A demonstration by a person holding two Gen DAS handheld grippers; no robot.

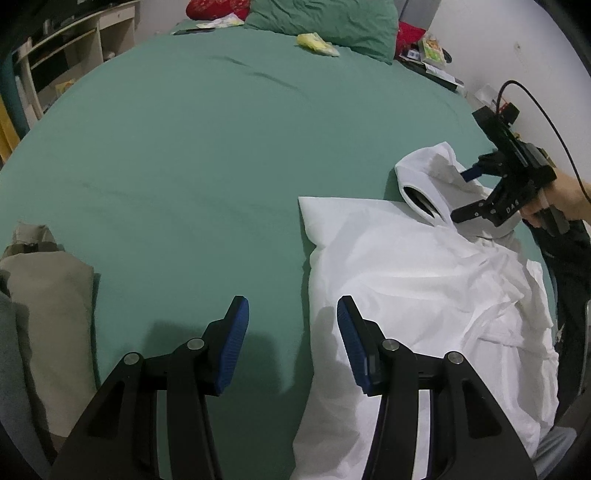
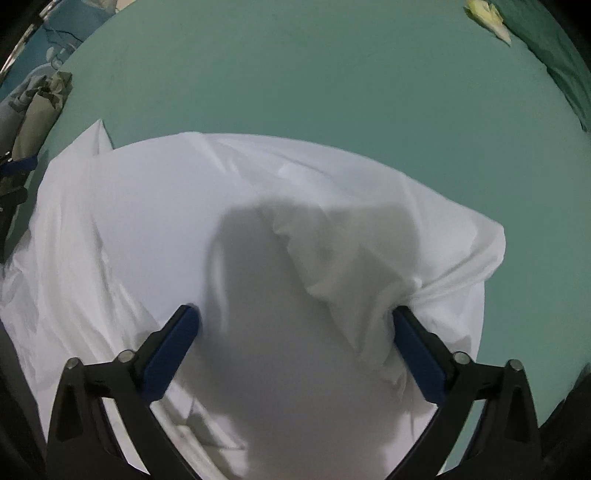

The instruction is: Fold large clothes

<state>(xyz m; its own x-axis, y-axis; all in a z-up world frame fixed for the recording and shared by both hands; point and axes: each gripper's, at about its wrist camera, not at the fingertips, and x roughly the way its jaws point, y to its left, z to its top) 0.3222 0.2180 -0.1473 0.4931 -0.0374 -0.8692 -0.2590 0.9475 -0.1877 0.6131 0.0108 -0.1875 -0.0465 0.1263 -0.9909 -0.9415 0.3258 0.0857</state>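
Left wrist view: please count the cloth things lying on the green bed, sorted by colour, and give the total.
White: 1, the hooded garment
Beige: 1, the folded cloth at the left edge
Green: 1, the pillow at the far end
Red: 1, the cloth beside that pillow
Total: 4

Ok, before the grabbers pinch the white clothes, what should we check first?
1. Right gripper open wide: ok.
2. White garment under the right gripper, bunched fold between its fingers: ok.
3. Right pads pressing the cloth yet: cannot tell.
4. Left gripper empty, jaws apart: ok.
5. Left gripper over the garment: not ok, only its right finger is; the rest is over the green sheet.
6. Garment flat: not ok, it is crumpled.
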